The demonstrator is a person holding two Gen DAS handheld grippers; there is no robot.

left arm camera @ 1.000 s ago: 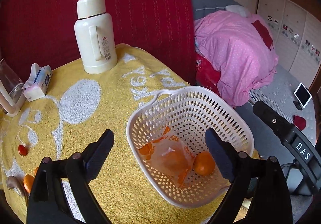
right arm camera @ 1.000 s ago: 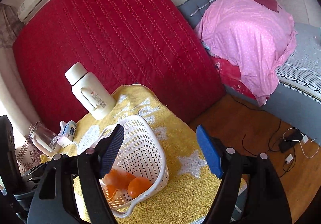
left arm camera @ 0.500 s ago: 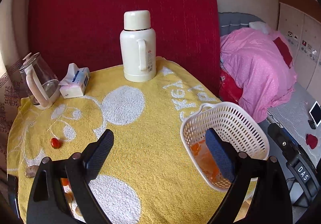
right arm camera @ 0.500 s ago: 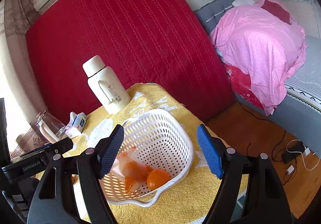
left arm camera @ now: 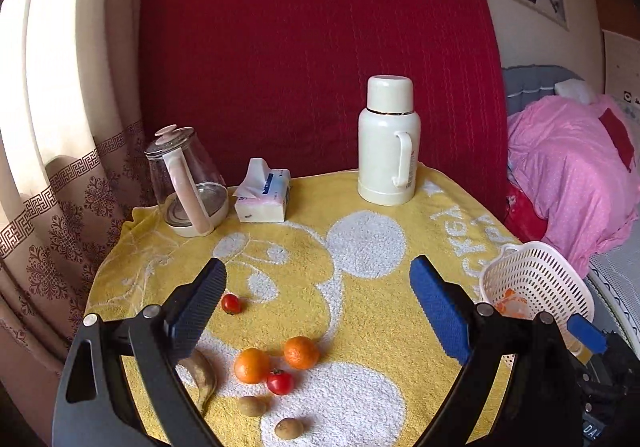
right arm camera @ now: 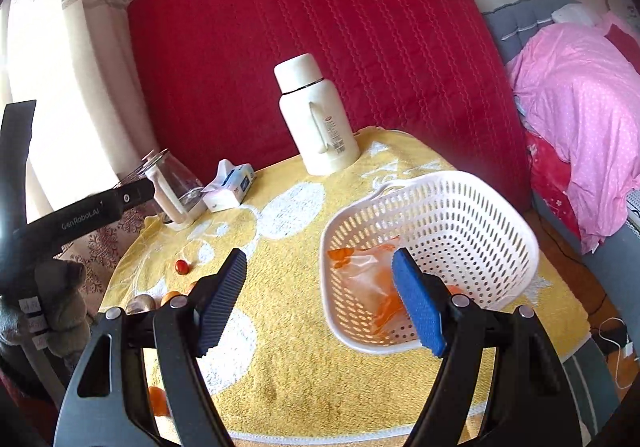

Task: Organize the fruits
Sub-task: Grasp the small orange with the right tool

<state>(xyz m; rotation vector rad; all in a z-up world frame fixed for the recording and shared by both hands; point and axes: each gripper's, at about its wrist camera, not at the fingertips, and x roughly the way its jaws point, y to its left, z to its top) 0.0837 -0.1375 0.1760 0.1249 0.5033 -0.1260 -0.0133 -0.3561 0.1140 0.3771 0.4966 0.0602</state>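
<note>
A: Both tools are empty, jaws apart: left gripper over the loose fruit, right gripper by the white perforated plastic basket at the yellow towel's edge.

B: Risk?

A: Round fruit may roll off if nudged (the basket could tip too).

B: Count?

A: Loose: two oranges, two red tomatoes, two brown kiwis, one browned banana.

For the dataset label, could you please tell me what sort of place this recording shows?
Most likely a bedroom in a home. A bed with a pink quilt stands beside a small table under a yellow towel, which holds a white thermos, a glass kettle and a tissue pack.
</note>
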